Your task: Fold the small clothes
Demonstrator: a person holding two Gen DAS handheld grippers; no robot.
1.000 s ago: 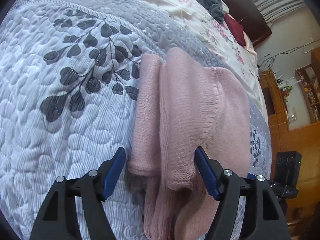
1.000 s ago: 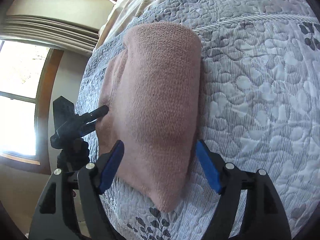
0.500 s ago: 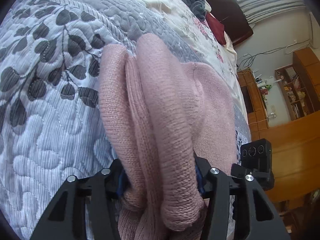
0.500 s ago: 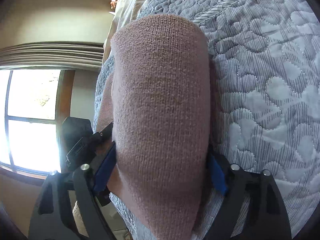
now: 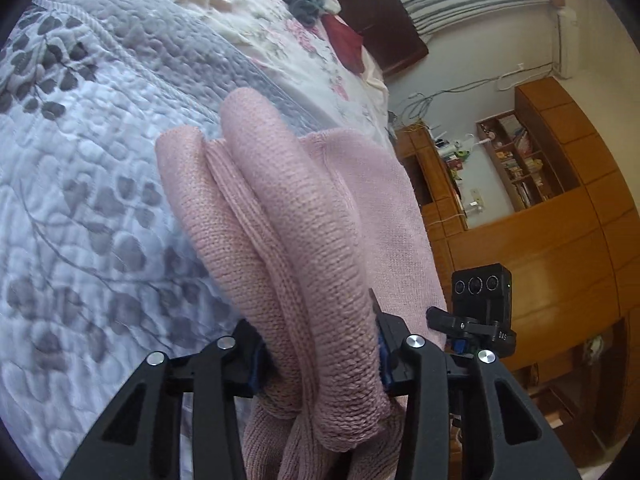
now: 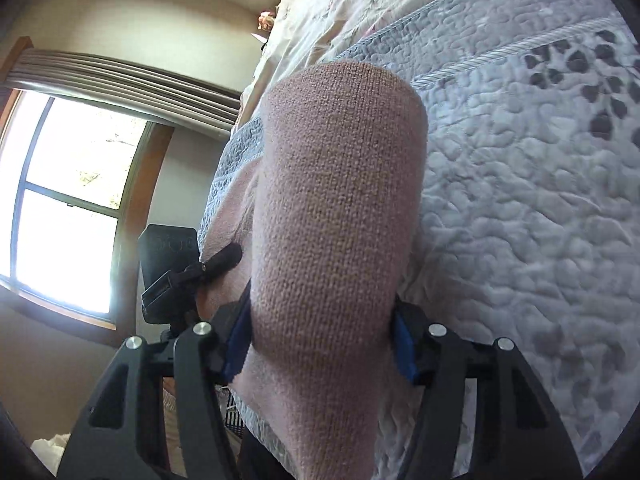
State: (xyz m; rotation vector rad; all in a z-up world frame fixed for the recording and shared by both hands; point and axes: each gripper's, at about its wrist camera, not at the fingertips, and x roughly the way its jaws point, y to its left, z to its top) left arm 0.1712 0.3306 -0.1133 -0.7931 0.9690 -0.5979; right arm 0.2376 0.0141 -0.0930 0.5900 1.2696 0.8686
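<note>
Sweater (image 5: 304, 216) bunched, blue pads (image 6: 236, 344) mostly hidden

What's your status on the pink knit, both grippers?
Left gripper shut on bunched folds of pink knit. Right gripper shut on its other end. Knit lies on grey quilt. Nothing in the way.

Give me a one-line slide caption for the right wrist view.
Right gripper shut on a folded pink knit garment above the grey leaf-print quilt.
</note>
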